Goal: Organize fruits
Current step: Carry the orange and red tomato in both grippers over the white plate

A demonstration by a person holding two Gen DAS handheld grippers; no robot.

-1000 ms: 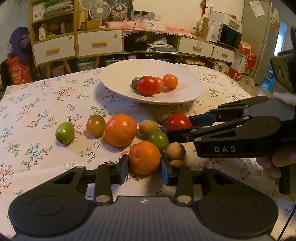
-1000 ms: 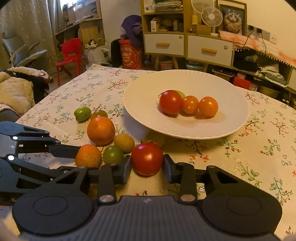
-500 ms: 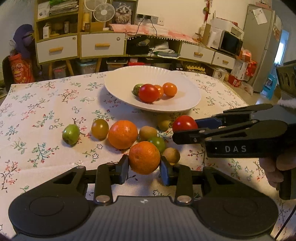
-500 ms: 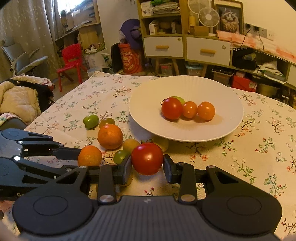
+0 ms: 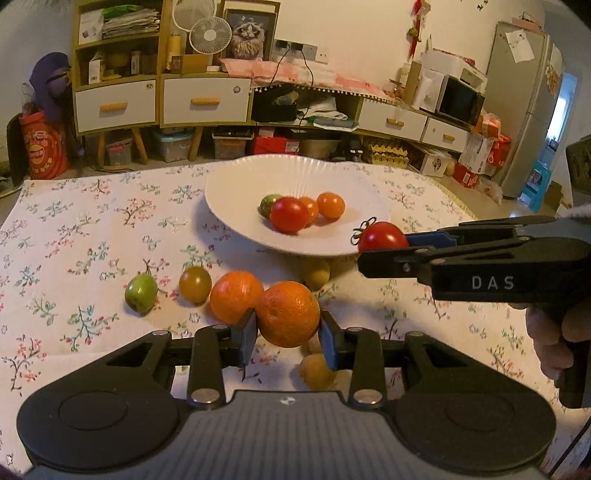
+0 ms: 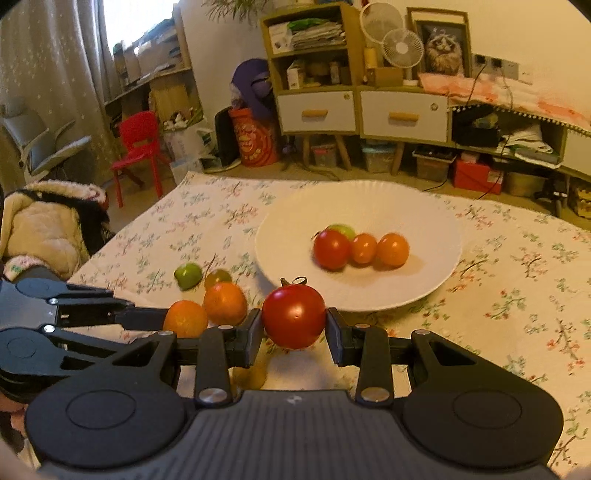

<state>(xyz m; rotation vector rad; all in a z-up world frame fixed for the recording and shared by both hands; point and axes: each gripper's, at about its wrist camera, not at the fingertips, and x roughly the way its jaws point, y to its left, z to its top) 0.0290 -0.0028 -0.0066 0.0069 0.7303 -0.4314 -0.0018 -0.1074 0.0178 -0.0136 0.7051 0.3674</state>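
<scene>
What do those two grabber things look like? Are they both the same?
Yes, they match. Each is black plastic with a ribbed grey body, two round discs, silver screws and jointed arms. The left gripper has blue pads. The right gripper, seen side-on, has blue on a finger and white letters "DAS". A bit of fluffy white sleeve shows.

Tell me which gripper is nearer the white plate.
Right. The right gripper holds a red tomato at the white plate's near rim; the left gripper holds an orange farther back.

A lived-in home: a floral tablecloth (image 5: 74,229), wooden drawer cabinets (image 5: 159,99), desk fan (image 5: 208,35), microwave (image 5: 460,99), fridge (image 5: 521,110) and red child's chair (image 6: 138,147).
</scene>
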